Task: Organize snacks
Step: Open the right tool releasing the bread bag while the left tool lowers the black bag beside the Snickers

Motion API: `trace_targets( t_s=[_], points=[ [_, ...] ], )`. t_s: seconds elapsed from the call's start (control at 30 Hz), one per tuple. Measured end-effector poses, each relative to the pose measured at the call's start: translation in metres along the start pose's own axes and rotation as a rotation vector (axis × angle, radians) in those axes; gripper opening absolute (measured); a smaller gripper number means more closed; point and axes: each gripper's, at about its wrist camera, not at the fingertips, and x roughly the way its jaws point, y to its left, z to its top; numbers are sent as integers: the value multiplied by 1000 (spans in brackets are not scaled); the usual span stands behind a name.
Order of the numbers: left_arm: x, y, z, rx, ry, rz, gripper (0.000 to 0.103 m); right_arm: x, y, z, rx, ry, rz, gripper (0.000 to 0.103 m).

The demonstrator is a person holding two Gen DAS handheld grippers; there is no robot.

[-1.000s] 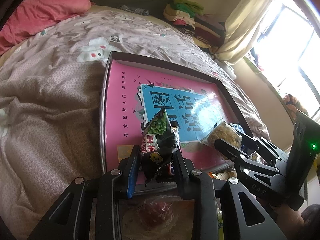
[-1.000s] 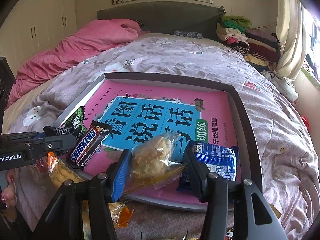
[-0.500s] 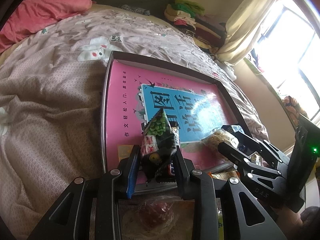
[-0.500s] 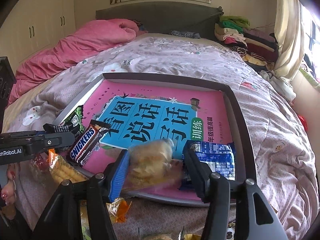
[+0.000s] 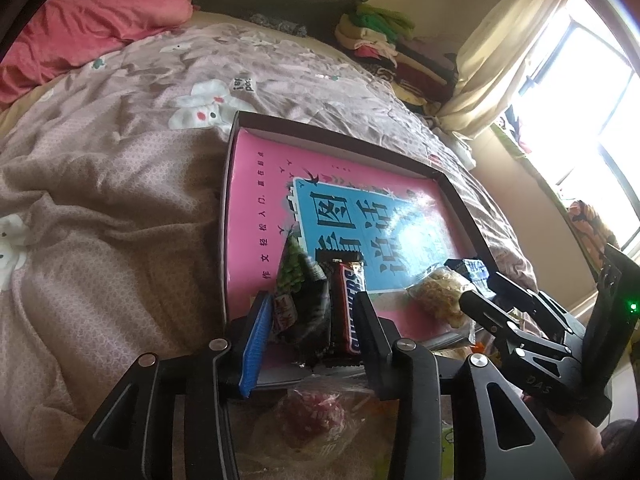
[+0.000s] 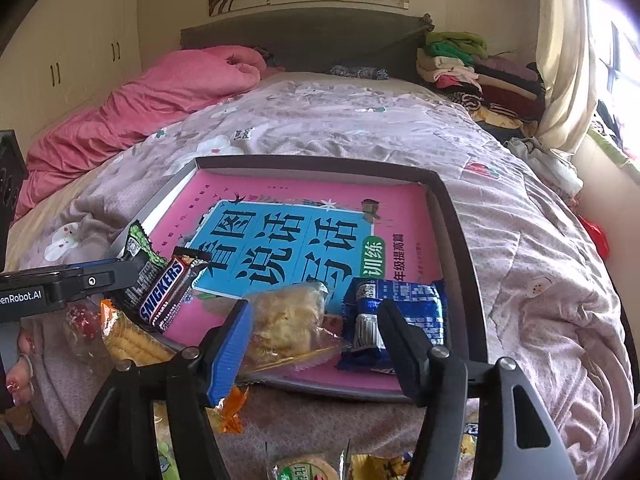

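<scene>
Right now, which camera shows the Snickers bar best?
The right wrist view: the Snickers bar lies there in the open at the tray's near left corner, and its name reads whole. In the left wrist view the bar stands between the left tongs, partly hidden by them and a green snack bag.

Tray (image 6: 454, 216) far half free of snacks

Two sets of matte black tongs fill the lower frame of each wrist view: the left tongs (image 5: 310, 320) and right tongs (image 6: 316, 340) each carry one bright blue ribbed pad, silver screws at the pivots and triangular cut-outs. White lettering marks one body at left; a green light glows at right.
</scene>
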Motion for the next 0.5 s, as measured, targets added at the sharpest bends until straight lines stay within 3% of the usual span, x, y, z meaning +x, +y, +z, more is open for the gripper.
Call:
trace_targets(
  t_s=[0.33,0.5],
  points=[
    [-11,1,2,2,-26,-3,47,-16,1,3,-1,-37,-2,67],
    [-18,0,3,0,-25,-1,59,-24,-3,3,12,-51,-2,68]
  ],
)
